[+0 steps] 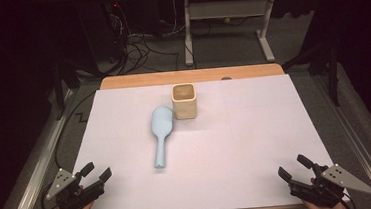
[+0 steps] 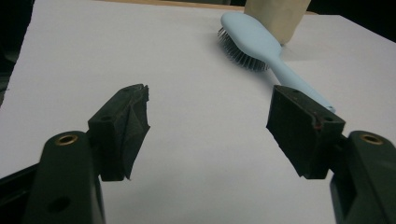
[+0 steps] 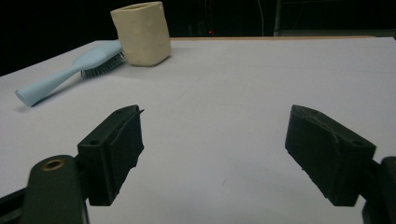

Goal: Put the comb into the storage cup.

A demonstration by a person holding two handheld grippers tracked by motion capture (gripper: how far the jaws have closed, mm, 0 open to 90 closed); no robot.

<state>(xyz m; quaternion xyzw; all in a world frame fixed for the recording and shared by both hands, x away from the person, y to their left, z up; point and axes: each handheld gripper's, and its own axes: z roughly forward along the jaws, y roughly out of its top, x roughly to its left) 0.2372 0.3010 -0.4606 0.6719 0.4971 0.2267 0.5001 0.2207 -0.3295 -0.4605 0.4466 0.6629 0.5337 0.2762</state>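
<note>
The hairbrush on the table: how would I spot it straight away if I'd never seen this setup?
Look at the white sheet covering the table and find the square cream cup near its far edge. The hairbrush lies just left of it, bristles down, handle pointing toward the person. It is the one pale blue, long thing there.

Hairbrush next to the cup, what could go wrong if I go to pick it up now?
The hairbrush lies bristles down with its head right beside the beige cup, so a grab near the head might knock the cup. The thin handle lies flat on the white sheet, so the open left hand-held gripper may slip off or scrape.
</note>
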